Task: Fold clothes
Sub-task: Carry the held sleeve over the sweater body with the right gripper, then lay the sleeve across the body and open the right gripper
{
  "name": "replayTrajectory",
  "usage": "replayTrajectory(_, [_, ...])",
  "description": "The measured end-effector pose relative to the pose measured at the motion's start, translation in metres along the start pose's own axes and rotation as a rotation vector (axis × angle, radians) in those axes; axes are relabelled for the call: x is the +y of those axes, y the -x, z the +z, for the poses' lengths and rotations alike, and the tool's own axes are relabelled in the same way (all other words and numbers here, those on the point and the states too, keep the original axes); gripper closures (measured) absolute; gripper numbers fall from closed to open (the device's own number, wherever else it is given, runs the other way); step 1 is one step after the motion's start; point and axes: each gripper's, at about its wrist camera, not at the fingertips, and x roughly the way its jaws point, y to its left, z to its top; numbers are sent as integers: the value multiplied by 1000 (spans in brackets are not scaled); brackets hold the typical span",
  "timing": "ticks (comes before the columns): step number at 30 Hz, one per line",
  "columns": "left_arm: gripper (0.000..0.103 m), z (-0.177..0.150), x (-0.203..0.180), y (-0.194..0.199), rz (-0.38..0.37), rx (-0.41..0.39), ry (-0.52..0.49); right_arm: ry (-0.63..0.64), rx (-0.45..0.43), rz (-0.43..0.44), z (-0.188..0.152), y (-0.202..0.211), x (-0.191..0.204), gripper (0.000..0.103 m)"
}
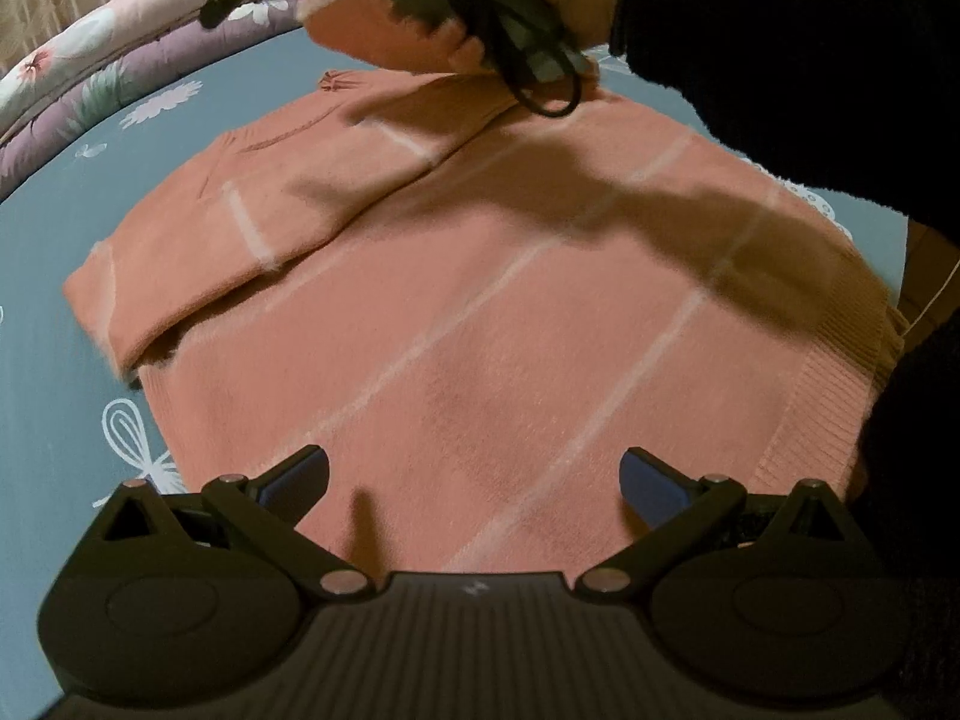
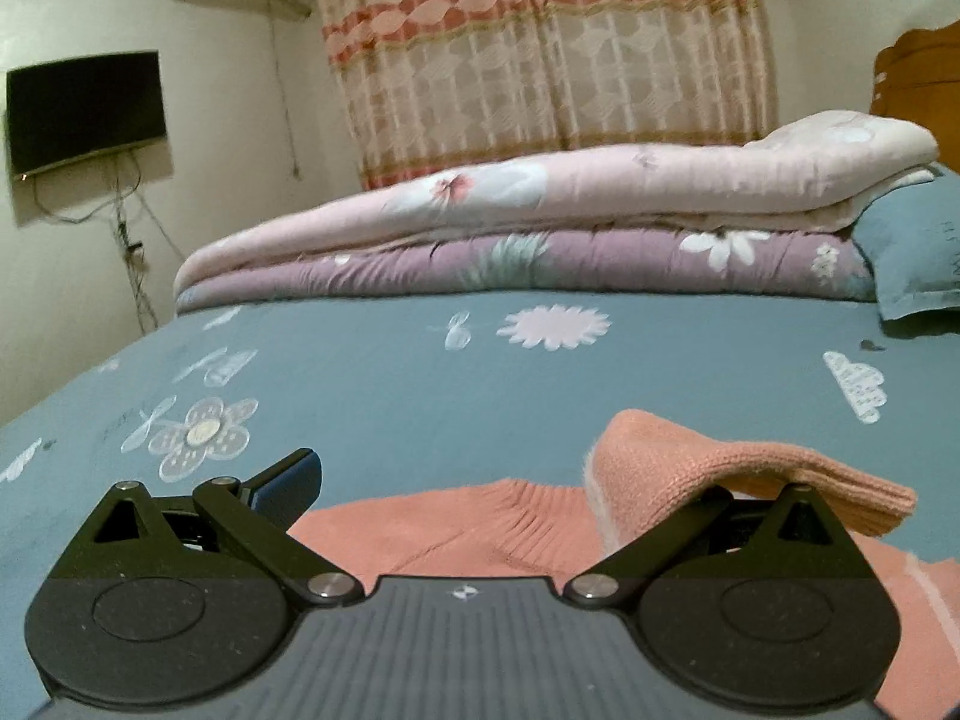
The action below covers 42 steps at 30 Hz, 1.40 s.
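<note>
Left gripper (image 1: 474, 483) hovers spread over the pink sweater (image 1: 480, 312) mid-bed, one sleeve folded in, right gripper (image 2: 468, 498) spread too, cuff (image 2: 750, 486) draped over one finger, rest unfolded.

Plenty of open blue bedsheet (image 2: 420, 384) ahead of my right claw (image 2: 474, 492), mid-frame. Stacked quilts (image 2: 540, 228) wall off the far edge, pillow (image 2: 918, 252) at right. The pink sweater's cuff (image 2: 738, 480) drapes over my right-hand finger, blocking that side.
</note>
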Motion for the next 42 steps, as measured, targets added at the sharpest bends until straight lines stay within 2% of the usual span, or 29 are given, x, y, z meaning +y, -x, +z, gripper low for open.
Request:
replayTrajectory(8, [1,-9,2,3,10,4,30,4,84,21,-15,-29,15,0])
replayTrajectory(18, [1,-18,2,4,8,8,54,-8,217,38,-66,-56,15,0])
replayTrajectory(21, [1,-19,3,6,10,3,62,-80,208,57,-73,-49,7,0])
replayTrajectory(24, [1,-20,4,7,6,-5,71,-215,186,80,-77,-38,-10,0])
replayTrajectory(30, [1,-22,5,3,-1,-10,71,-312,138,22,-69,-31,-34,0])
replayTrajectory(35, [1,-24,6,2,-11,-19,77,-287,121,65,-57,-32,-27,0])
replayTrajectory(42, [1,-26,8,3,-17,-19,84,-27,209,195,-64,-41,30,0])
